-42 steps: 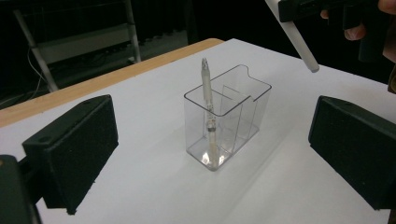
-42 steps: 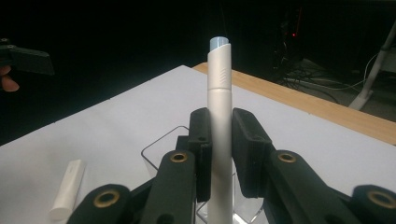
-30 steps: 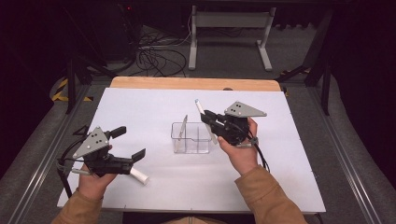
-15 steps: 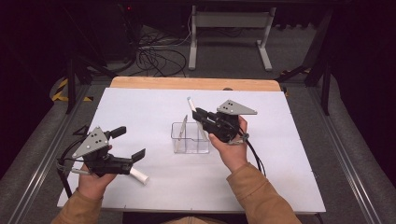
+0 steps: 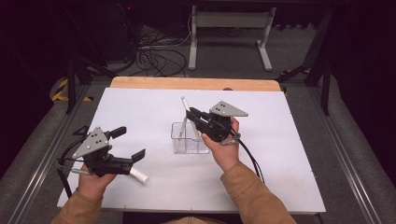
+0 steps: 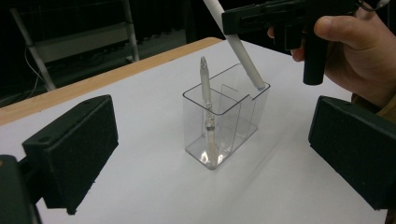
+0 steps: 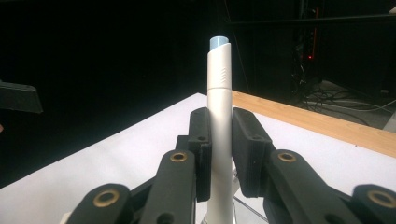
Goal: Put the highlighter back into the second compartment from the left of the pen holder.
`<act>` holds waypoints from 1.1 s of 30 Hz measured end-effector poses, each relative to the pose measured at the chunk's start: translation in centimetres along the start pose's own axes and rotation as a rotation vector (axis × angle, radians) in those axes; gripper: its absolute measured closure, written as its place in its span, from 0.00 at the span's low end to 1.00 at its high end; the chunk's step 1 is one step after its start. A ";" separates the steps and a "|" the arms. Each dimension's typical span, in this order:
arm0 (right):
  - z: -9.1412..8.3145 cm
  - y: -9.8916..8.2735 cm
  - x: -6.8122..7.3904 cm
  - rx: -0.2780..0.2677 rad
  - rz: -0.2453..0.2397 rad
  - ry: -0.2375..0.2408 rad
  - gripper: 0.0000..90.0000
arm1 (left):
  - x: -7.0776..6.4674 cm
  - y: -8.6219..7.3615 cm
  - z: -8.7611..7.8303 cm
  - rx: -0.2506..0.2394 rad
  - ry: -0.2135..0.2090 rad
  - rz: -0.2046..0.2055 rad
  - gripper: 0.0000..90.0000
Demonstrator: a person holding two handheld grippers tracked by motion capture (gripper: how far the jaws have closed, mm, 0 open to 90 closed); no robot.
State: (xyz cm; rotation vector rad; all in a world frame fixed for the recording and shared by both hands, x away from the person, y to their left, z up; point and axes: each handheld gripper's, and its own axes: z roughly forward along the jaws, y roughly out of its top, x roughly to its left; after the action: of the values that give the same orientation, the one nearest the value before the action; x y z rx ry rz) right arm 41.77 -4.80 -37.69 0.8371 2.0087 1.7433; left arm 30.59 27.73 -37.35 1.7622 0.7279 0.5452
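A clear two-compartment holder stands mid-table, with a thin clear pen upright in its left compartment. My right gripper is shut on a white pen with a light blue end. The pen slants down, and its lower tip is at the rim of the holder's other compartment. My left gripper is open at the table's front left, aimed at the holder, with nothing between its pads.
Another white pen lies on the white table top just in front of the left gripper, partly hidden by it. A wooden strip runs along the table's far edge. Beyond it are cables and a metal stand on the floor.
My right gripper has carried the white pen left and down, bringing its lower end to the holder's rim. The left gripper has stayed put.
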 end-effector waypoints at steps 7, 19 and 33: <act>0.8 -0.5 -0.2 -0.005 0.006 -0.019 0.87 | 0.0 0.0 0.0 0.001 -0.001 0.003 0.03; 1.2 -1.1 -0.7 -0.014 0.024 -0.066 0.70 | 0.0 0.0 0.0 0.004 0.001 0.011 0.02; -2.3 -0.4 -0.8 -0.026 -0.028 -0.085 0.47 | 0.1 -0.1 0.1 0.048 0.013 0.032 0.01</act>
State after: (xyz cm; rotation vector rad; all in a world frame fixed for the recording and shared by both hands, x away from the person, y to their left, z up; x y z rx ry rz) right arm 40.90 -7.11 -37.80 0.8558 1.9300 1.6857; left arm 30.70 27.73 -37.47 1.8186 0.7284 0.5658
